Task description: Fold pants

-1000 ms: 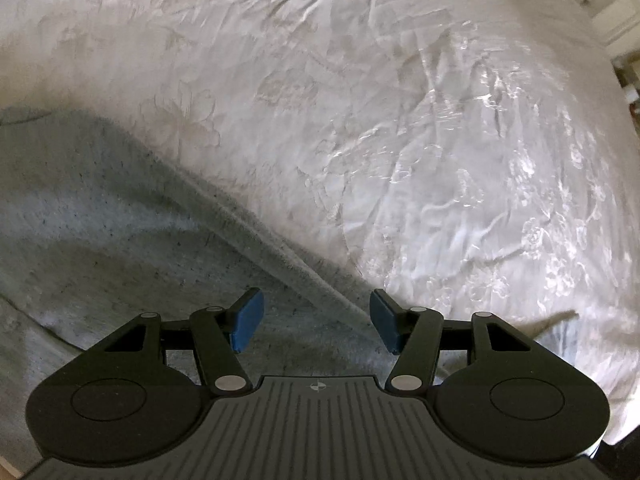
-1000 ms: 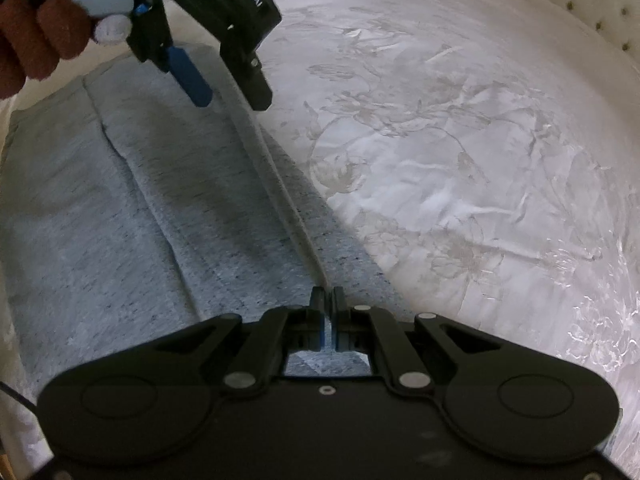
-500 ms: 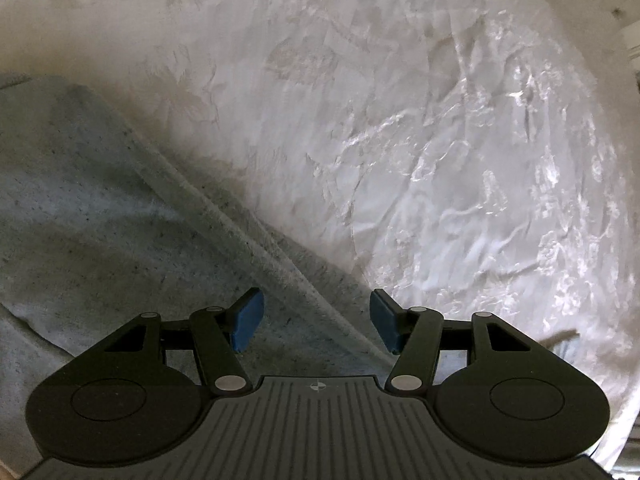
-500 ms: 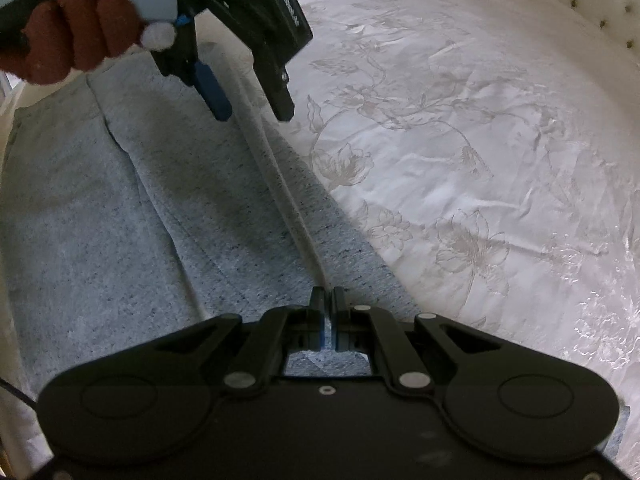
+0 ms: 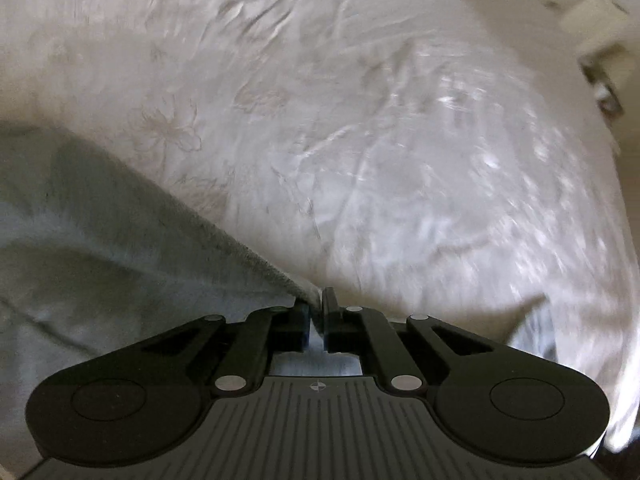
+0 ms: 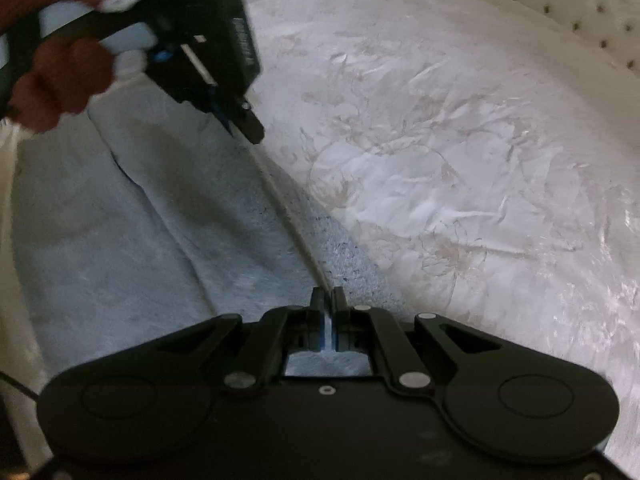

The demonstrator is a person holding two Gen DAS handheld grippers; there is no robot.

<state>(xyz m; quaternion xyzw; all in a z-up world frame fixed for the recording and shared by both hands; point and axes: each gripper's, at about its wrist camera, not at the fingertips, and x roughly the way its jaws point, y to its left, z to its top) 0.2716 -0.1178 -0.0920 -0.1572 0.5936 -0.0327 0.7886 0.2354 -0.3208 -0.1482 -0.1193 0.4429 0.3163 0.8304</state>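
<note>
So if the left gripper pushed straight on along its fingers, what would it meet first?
Probably the white bedspread. The left gripper is already shut on the edge of the grey pants, and only the bedspread lies ahead; depth is unclear.

One pants (image 6: 132, 240) — two tongs (image 6: 329, 300) — one bedspread (image 6: 460, 152)

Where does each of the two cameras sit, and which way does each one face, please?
Left wrist: on the left gripper, looking steeply down its fingers at the grey pants edge they have just closed on, over the white bedspread.
Right wrist: on the right gripper, looking along the same edge, pinched, towards the left gripper and the hand holding it.
Shared: pants, bedspread, left gripper.
</note>
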